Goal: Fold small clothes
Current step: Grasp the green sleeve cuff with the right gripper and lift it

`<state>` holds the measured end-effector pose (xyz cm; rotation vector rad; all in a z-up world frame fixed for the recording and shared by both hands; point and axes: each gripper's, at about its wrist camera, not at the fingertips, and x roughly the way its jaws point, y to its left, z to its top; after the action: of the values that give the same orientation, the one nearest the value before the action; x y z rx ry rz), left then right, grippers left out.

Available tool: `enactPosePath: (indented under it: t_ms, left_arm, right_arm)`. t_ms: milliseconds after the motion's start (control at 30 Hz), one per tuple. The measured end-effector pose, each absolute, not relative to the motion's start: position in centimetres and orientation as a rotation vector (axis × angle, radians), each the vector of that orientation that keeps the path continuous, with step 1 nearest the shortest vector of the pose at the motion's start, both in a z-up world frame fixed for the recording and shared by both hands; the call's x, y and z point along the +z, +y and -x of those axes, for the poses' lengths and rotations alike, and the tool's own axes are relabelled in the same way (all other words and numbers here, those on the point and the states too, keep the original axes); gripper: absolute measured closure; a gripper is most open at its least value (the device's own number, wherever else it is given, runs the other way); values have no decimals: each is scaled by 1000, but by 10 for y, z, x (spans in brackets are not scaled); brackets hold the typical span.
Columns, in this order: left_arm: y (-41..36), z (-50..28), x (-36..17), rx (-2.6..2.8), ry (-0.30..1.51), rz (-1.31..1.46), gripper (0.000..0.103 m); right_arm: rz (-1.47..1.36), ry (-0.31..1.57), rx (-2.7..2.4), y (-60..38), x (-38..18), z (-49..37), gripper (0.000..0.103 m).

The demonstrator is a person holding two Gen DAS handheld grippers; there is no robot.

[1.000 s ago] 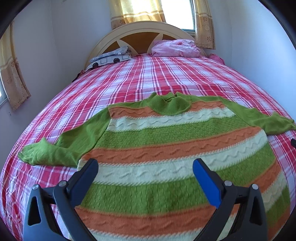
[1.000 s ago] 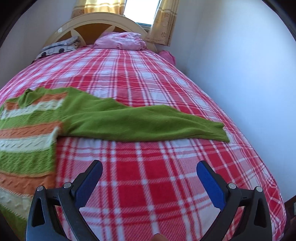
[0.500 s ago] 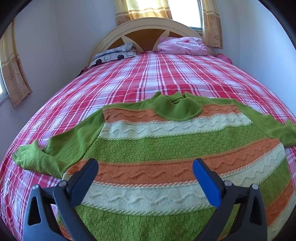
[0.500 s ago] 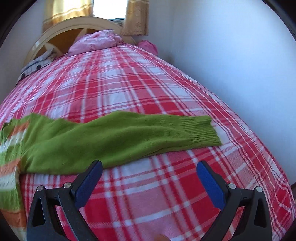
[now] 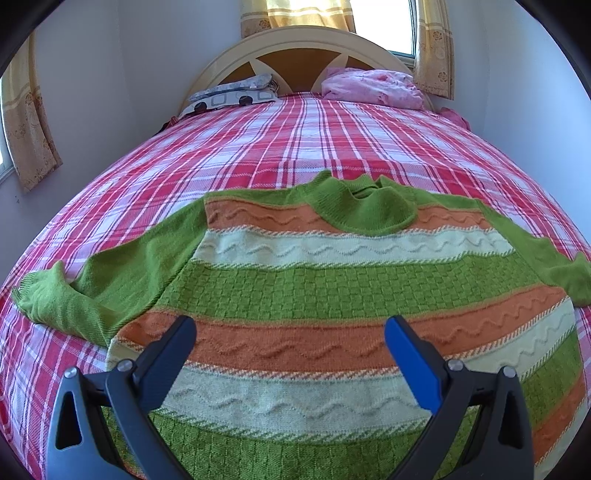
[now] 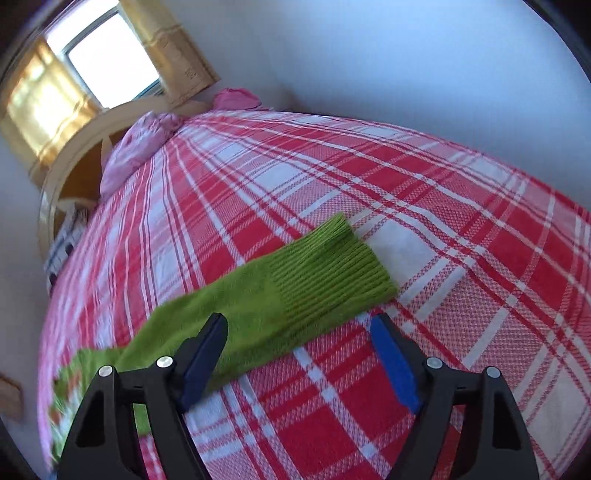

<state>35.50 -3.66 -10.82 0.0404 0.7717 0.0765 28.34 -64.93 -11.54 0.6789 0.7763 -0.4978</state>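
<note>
Plaid bed [image 5: 295, 147]; striped sweater [image 5: 332, 295] flat.

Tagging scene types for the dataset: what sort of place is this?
A bedroom, almost certainly: a bed with a red plaid bedspread, an arched headboard with pillows against it, and a curtained window behind. A striped sweater lies spread on the bed.

Plaid bedspread [image 5: 295, 147], pink pillow [image 5: 373, 88], patterned pillow [image 5: 236, 96], headboard [image 5: 295, 40], curtains [image 5: 33, 147]
</note>
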Motion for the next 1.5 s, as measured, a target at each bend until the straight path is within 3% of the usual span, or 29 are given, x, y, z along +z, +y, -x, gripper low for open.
enactPosePath:
  t_ms: [100,167,233,633,900,1500]
  left_arm:
    - [-37,-354,-109,83,769,-42,0]
    - [-38,-354,-109,75,766,-47,0]
    - [-40,-354,-109,67,764,-56,0]
    - [-43,-350,-106,44,765,-59,0]
    - [-39,-341,-99,21,758,-54,0]
    - [6,-316,-79,7,744,40,0]
  right_arm:
    - [-728,751,-511,-661,-117,-288,39]
    - [-740,740,-523,-667,-119,-289,55]
    - [-770,726,-513,-673,-120,-288,93]
    - [-640,662,-395,-627,-75,-299,96]
    - [-525,612,-209,-549,-13,-327,96]
    - [-350,552,181,-353,68,-357,96]
